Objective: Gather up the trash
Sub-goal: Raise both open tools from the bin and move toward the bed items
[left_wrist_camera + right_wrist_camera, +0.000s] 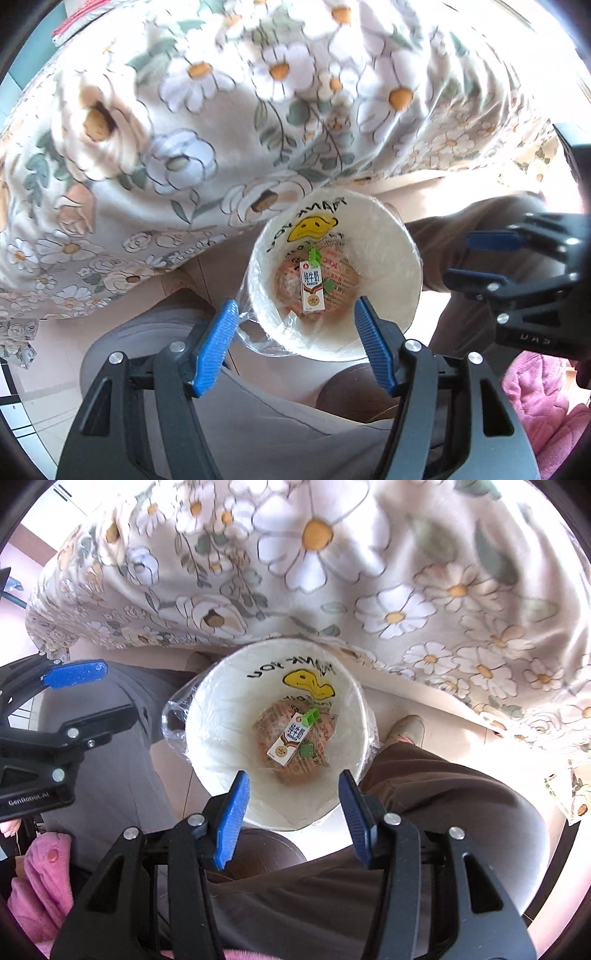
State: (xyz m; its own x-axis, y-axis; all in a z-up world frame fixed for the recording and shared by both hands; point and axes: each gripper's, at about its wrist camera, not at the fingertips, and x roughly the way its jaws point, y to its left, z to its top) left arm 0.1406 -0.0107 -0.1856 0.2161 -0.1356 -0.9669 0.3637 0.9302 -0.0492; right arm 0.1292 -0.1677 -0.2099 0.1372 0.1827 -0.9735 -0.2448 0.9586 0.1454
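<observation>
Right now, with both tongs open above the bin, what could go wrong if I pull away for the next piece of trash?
1. The clear plastic liner bulges loosely off the white round bin rim beside the left tongs; a fingertip could snag it.
2. The floral tablecloth hangs right behind the bin; lifting the right tongs forward may catch it.
3. The small milk carton already lies inside, so nothing needs regrasping.

Pale tiled floor (pixel 424 705), lower centre of frame. Standing directly on it, a white bin (pixel 218 716), beside a floral cloth (pixel 369 583) hanging above.
</observation>
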